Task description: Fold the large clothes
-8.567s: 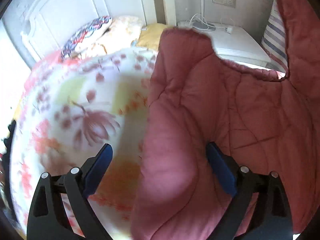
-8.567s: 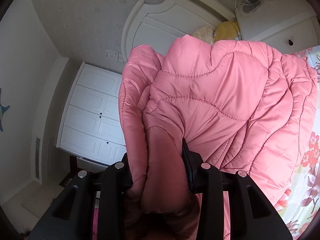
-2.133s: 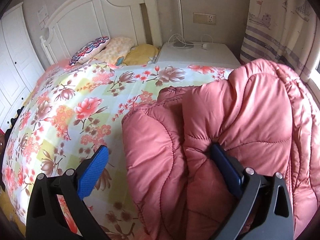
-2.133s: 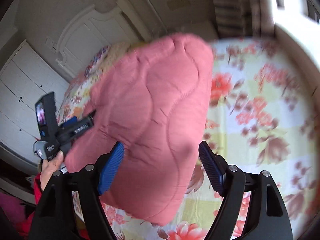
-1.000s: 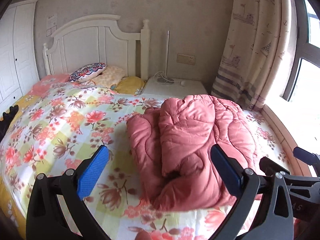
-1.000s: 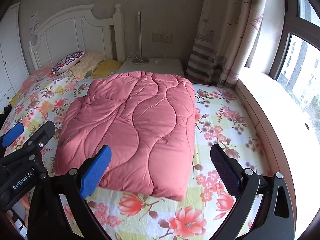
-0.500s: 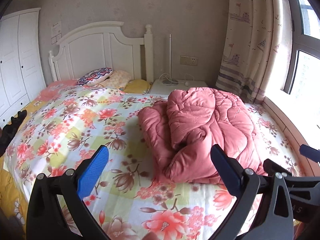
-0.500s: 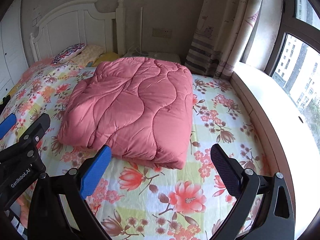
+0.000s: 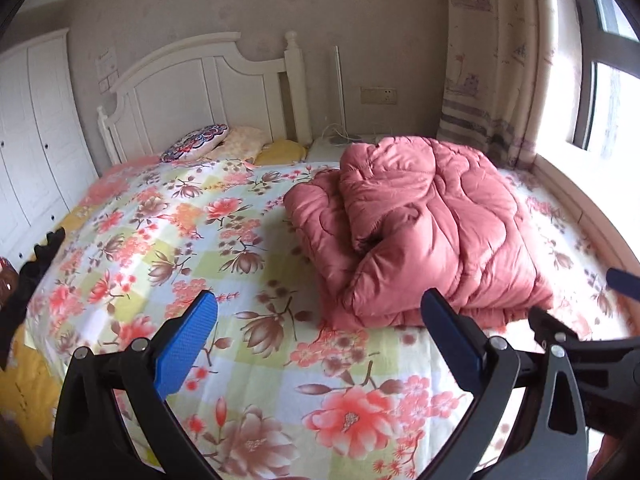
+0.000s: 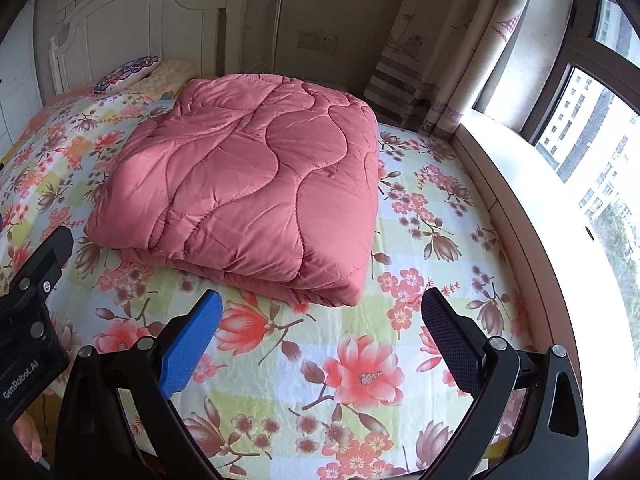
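You have drawn both grippers back from the pink quilt, which lies folded on the floral bed. Your left gripper and right gripper are spread wide, holding nothing.

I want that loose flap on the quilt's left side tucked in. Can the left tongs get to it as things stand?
Probably yes. The left tongs are open and hold nothing, and only bare floral bedspread lies between them and the pink quilt. Its loose folds face that side; they would need to move forward.

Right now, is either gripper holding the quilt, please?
No, the quilt lies folded on the bed, and both sets of jaws stand open and empty.
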Available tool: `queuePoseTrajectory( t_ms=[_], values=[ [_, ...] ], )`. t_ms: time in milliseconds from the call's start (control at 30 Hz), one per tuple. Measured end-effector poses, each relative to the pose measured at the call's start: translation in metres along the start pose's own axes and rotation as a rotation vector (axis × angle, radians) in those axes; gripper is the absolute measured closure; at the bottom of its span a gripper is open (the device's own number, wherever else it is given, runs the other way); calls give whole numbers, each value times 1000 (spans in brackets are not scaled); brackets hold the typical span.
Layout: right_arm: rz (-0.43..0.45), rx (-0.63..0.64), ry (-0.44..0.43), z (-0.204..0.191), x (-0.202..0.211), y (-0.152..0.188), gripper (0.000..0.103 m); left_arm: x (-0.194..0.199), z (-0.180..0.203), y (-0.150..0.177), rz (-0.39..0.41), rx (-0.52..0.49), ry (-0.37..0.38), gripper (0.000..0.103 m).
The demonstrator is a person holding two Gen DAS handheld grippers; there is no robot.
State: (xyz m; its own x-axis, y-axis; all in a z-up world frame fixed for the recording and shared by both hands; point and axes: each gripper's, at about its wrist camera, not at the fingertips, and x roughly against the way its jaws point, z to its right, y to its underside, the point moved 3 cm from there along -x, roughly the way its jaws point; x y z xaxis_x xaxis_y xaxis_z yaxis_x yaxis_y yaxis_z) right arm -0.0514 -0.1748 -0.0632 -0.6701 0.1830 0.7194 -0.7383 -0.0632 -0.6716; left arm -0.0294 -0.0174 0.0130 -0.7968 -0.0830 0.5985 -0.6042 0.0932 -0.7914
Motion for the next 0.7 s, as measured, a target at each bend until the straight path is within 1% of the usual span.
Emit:
queuePoseTrajectory(
  t_ms=[67,133,200,233,400,567,700],
  values=[
    [22,18,52,-2,4,3,5,0,3,2,-21,-6,41,2],
    [67,25,118,-2,10,6,4,0,3,6,-30,3,91,2],
    [93,26,149,-2,14,7,4,2,4,8,-24,4,108,2],
    [99,26,149,-2,16,8,4,3,4,10,-15,8,118,2],
    [100,19,79,-3,19,11,4,4,3,13,-20,53,172,2],
    [87,21,11,-4,18,15,4,10,8,16,-26,64,206,2],
    [78,18,-82,-8,19,19,4,15,10,17,-21,68,217,2]
  ],
)
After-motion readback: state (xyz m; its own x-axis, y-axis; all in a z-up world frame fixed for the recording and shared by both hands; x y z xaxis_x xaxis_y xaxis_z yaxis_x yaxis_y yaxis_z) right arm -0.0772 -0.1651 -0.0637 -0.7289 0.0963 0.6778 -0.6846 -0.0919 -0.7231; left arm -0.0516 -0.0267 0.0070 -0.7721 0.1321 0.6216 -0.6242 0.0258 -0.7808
